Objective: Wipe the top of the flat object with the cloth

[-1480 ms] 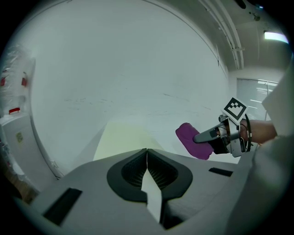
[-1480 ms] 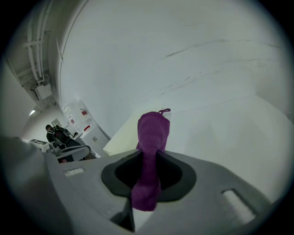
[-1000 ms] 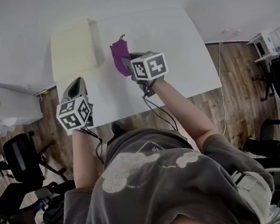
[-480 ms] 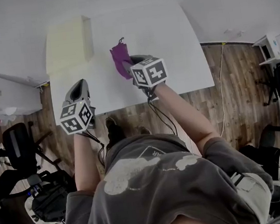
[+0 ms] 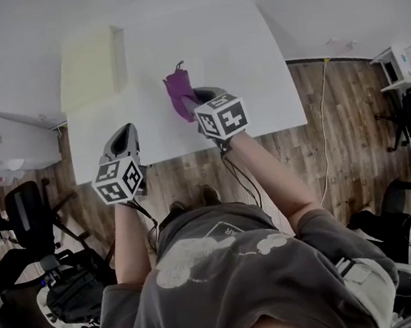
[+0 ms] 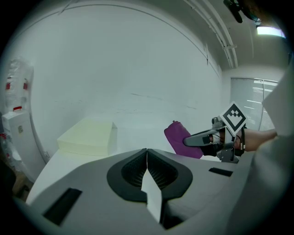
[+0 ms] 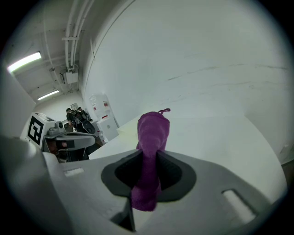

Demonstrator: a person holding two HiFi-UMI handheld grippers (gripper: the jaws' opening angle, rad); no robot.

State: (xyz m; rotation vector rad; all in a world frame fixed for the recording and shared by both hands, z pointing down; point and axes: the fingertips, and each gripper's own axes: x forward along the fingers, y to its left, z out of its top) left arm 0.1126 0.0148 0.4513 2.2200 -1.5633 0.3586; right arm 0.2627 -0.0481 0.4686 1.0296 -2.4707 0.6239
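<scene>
Both grippers sit slightly farther from the one pale yellow block than a second ago. One purple cloth, right of the block over the white table, is clamped in the right gripper. Its long axis runs along the jaws, loop end pointing away from the person. The left gripper, jaws pressed together, hangs at the table edge on the person's side of the block.

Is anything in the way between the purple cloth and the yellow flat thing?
Nothing visible. Only bare white table lies between the cloth, clamped in the right hand-held gripper, and the flat object.
</scene>
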